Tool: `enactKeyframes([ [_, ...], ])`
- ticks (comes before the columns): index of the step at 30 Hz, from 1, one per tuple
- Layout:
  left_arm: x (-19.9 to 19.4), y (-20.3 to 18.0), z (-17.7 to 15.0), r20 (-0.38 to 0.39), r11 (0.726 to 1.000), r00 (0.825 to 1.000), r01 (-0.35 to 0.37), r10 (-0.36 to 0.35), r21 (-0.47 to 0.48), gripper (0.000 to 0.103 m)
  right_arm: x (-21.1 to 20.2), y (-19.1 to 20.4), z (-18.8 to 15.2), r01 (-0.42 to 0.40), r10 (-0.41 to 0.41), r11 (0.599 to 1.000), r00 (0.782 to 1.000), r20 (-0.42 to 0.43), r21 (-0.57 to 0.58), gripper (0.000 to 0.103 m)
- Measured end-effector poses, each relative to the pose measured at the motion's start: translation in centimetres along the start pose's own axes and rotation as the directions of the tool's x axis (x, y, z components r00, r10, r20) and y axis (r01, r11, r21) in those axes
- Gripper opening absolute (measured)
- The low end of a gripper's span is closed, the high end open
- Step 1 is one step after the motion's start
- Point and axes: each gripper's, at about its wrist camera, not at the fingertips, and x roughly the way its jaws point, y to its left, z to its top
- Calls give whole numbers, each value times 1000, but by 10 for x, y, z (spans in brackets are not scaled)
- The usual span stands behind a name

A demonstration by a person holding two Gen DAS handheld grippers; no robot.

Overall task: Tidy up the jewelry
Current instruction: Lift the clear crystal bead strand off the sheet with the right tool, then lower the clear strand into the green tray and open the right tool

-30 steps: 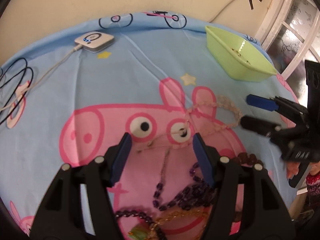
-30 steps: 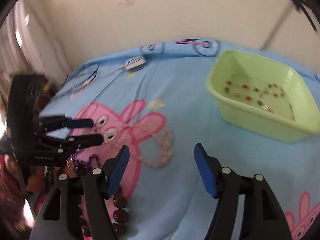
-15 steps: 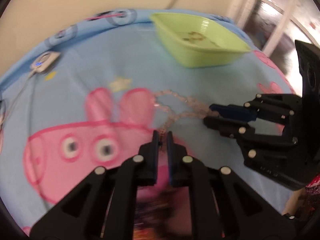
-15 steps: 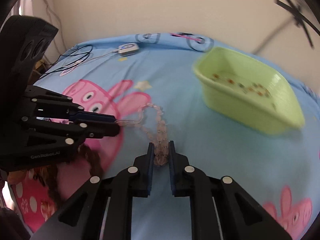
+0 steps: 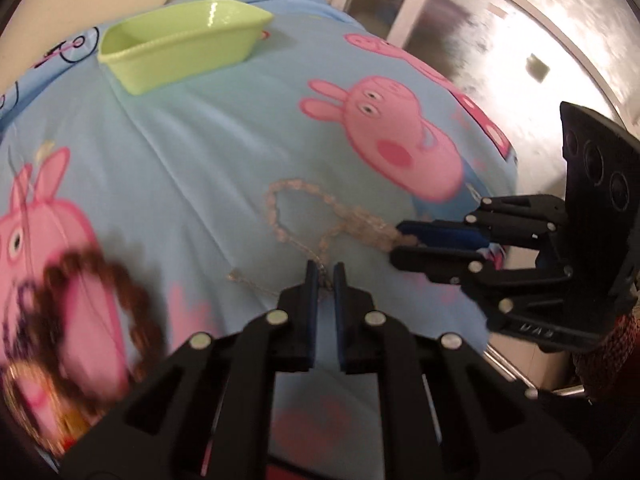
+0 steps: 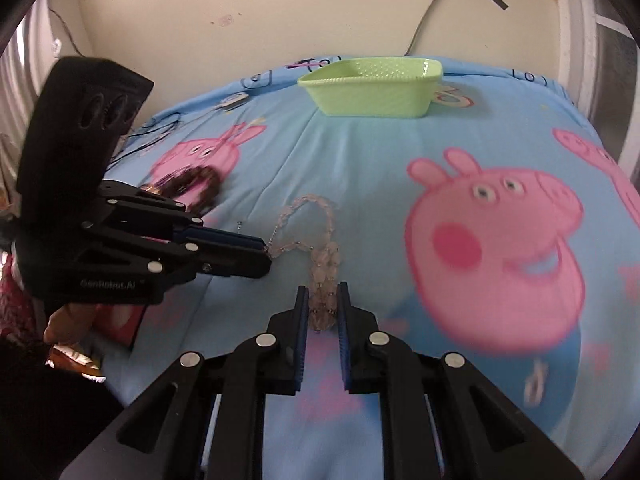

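A pale pink bead necklace lies looped on the blue cartoon bedsheet, held at both ends. My right gripper is shut on its thick beaded end. My left gripper is shut on its thin chain end; in the right wrist view that left gripper comes in from the left. The necklace runs from my left fingertips across to the right gripper. A green plastic basket stands far off near the wall; the same basket sits at top left in the left wrist view.
A heap of brown and purple bead jewelry lies to the left on the sheet; the same jewelry heap shows behind the left gripper. A white charger with black cables lies near the wall. The bed edge drops off at the right toward a window.
Both grippers closed from wide open onto the pink necklace, then dragged it across the sheet away from the jewelry heap. The basket now looks farther off.
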Motion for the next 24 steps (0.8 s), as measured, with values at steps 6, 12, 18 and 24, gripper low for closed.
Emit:
enactKeyframes([
  [6,-7,-13,-2,66,984,985,-167,162,69,65,-3,2,-6,-20,20,1000,1000,14,11,0],
  [12,8,-13,7,65,980,984,-174,169,94,59,-1,17,-9,52,-45,994,997,69,-96,28],
  [18,9,-3,11,50,1000,999,-1,0,28,5,3,4,-3,49,-42,994,996,73,-96,0],
  [24,-19,20,40,120,988,987,122,-110,-98,5,-10,-13,42,-134,129,991,979,157,18,0],
])
